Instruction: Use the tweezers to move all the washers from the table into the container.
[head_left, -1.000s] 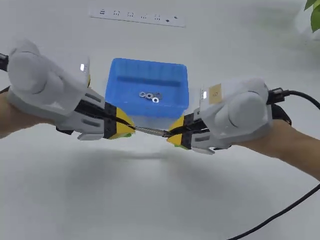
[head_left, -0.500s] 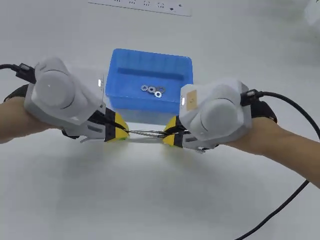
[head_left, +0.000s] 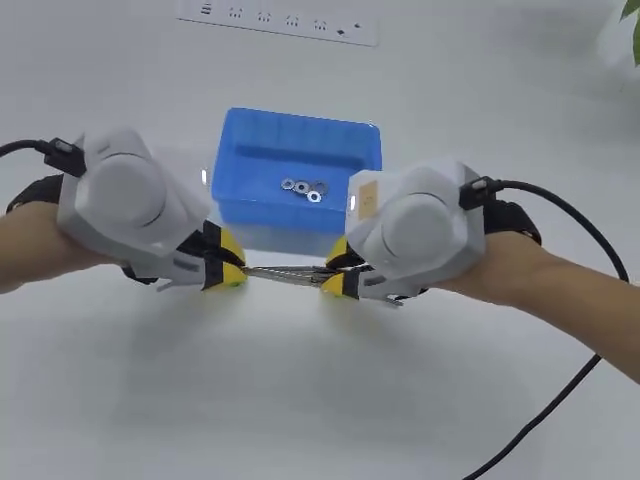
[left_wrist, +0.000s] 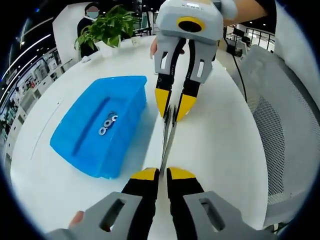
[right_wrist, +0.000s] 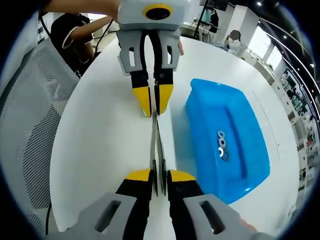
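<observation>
Metal on blue already: looks all but done, with the washers clustered inside the container toward the table's far edge, and the tweezers clamped end to end between left gripper and right gripper just in front.

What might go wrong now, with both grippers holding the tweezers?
The tweezers are thin and pinched by the left gripper and the right gripper at once. If one lets go badly, they may slip onto the table. The container sits just behind, so a swing might bump it and jostle the washers.
</observation>
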